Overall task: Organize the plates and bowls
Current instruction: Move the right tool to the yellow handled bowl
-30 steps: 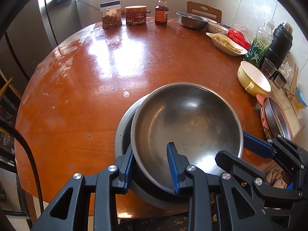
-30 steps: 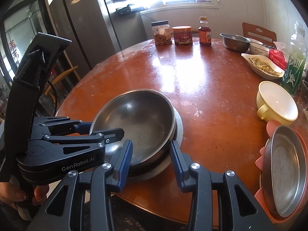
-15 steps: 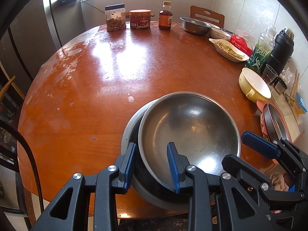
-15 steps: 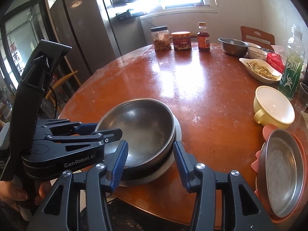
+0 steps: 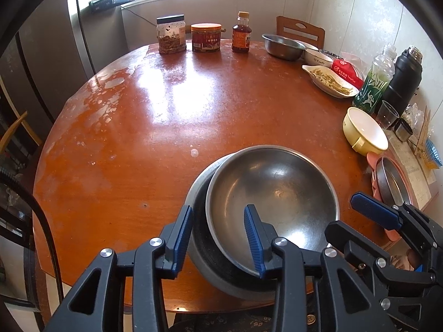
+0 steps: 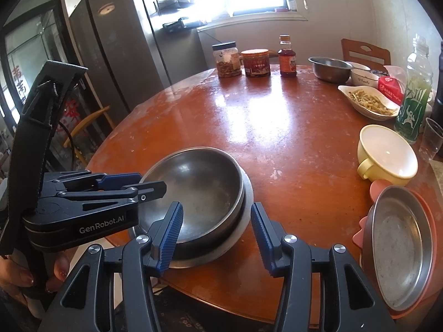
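Straddling the steel bowl (image 5: 272,193)'s near rim, left gripper (image 5: 218,238) fingers apart; right gripper (image 6: 217,238) likewise spread.

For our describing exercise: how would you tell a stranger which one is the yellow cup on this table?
Start at the round brown table and go to its right edge. In front of the green bottle sits the yellow cup, beside the steel plate. It alone is pale yellow outside, white inside, with a side handle.

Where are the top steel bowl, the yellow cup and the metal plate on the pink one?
top steel bowl (image 5: 272,191), left wrist view, inner floor.
yellow cup (image 6: 387,156), right wrist view, white inside.
metal plate (image 6: 397,251), right wrist view, flat centre.
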